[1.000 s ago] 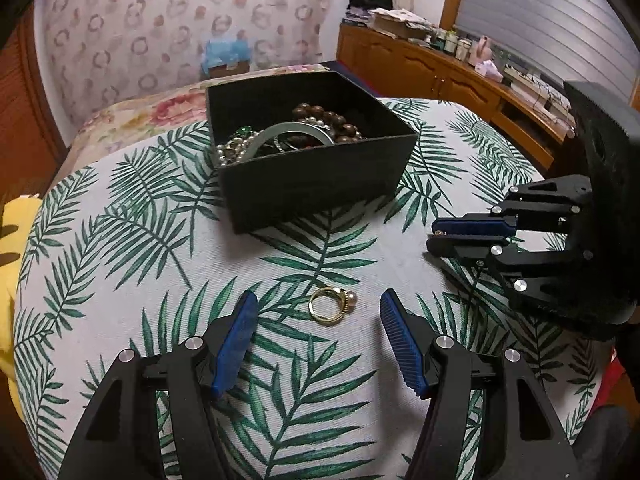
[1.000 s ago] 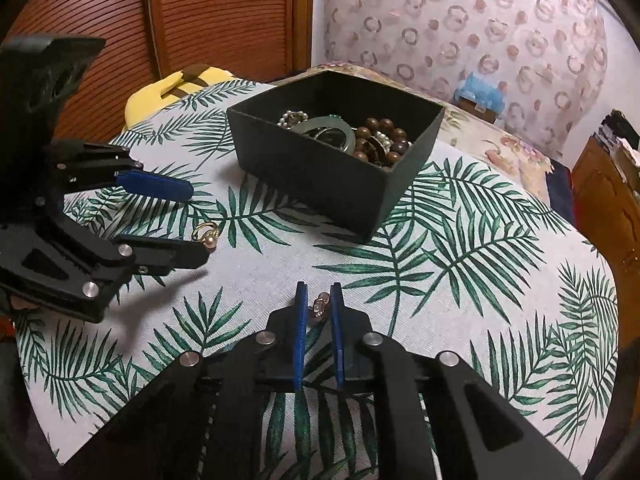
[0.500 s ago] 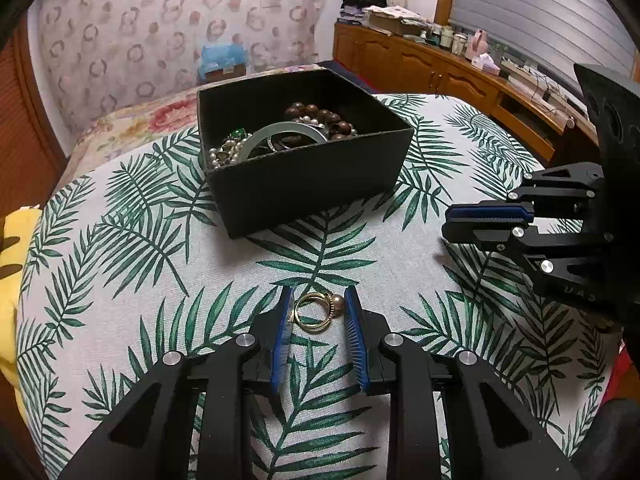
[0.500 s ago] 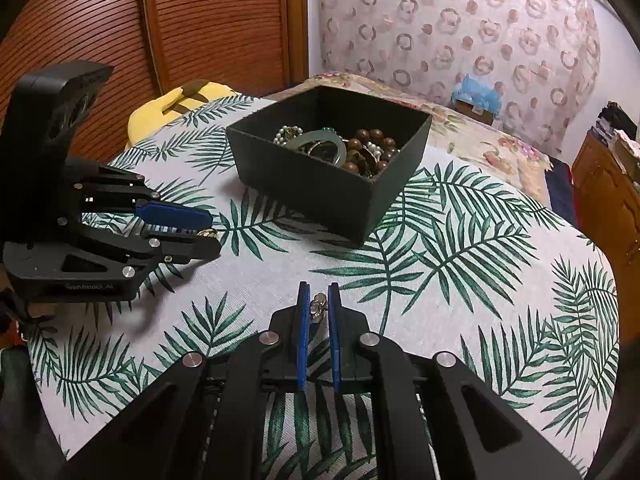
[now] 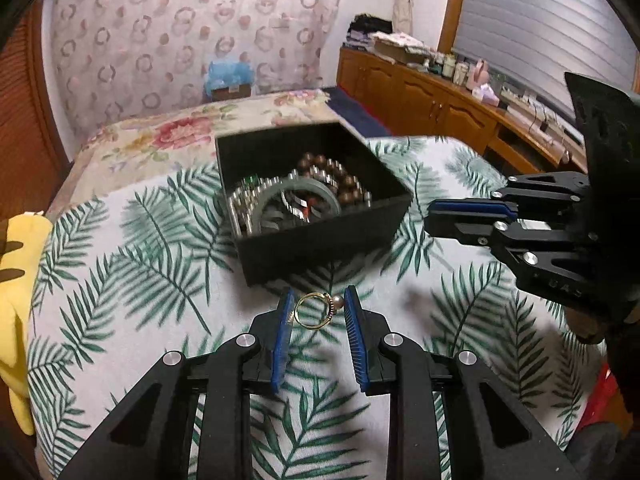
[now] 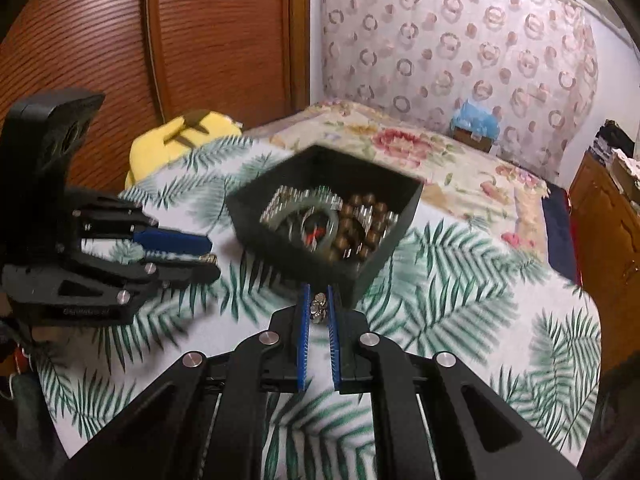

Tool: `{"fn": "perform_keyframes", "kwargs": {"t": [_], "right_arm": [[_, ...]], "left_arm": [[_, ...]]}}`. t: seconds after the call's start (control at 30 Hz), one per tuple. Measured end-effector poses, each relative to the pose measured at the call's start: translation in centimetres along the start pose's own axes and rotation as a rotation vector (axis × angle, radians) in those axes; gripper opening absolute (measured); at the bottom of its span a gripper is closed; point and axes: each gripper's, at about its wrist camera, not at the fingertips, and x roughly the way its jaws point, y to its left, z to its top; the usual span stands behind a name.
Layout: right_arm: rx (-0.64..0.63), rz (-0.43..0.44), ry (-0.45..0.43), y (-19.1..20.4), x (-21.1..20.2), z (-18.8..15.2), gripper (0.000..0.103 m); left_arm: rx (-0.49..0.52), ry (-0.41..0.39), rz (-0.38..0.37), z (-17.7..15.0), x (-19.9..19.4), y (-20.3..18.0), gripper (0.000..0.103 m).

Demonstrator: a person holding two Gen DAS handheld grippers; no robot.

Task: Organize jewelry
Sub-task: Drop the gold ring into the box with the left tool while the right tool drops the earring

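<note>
Fingers of the left gripper [image 5: 317, 312] clamp a gold ring [image 5: 314, 311] by its band and its small pearl, the ring carried above the palm-leaf cloth of the worktop [image 5: 120, 280] near its front edge. The blue pads stand only as far apart as the ring is wide, one touching the band, the other the pearl. That edge-on hold looks chosen to keep the thin hoop from twisting out while it travels.

The right gripper [image 6: 319, 309] is nearly closed, its fingers pinching a small silvery piece [image 6: 319, 307], possibly an earring or a cluster ring; blur hides the detail. It too appears lifted off the cloth, just short of the box's near corner.

Just beyond both sets of fingers stands the black box [image 5: 320, 240], open-topped, toward the middle of the worktop. Inside lie a pale green bangle [image 5: 296, 200], a strand of brown beads [image 5: 340, 180] and silvery beaded pieces [image 5: 240, 204], heaped together with no dividers visible. The box evidently serves as the collection point, and both held pieces seem bound for it; each gripper would need to clear the wall before releasing.

A yellow plush toy [image 6: 188, 136] sits at the worktop's left edge. Behind the far edge lies a floral bedspread [image 6: 400, 140], with a wooden cabinet [image 5: 420, 96] along the wall.
</note>
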Motion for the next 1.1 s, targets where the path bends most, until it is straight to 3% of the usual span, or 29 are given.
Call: {"fn": "perform_keyframes", "kwargs": {"t": [0.2,0.5,0.57,0.63,1.0,1.1], "right_arm": [[0.065,0.053,-0.033,-1.8,0.9,2.5,0.010],[0.061,0.028,-0.031,-2.3,2.8,3.9,0.011],[0.066,0.025,-0.031,-2.4,2.9,3.9,0.016],[0.086,0.019,-0.039,-2.8,2.9,3.9,0.032],[0.111,-0.004,-0.058,-3.3,0.9,2.8,0.032],[0.119,-0.024,-0.060,-3.3,-0.1,2.0,0.032]], "left_arm": [[-0.011,-0.049,0.009,1.8,-0.7,0.5,0.024],[-0.044,-0.068,0.017,3.8,0.3,2.0,0.024],[-0.041,-0.074,0.024,4.2,0.5,2.0,0.024],[-0.034,-0.080,0.031,4.6,0.6,1.9,0.024],[-0.045,-0.076,0.063,6.1,2.3,2.0,0.024],[-0.050,-0.075,0.071,6.0,2.1,1.6,0.042]]}}
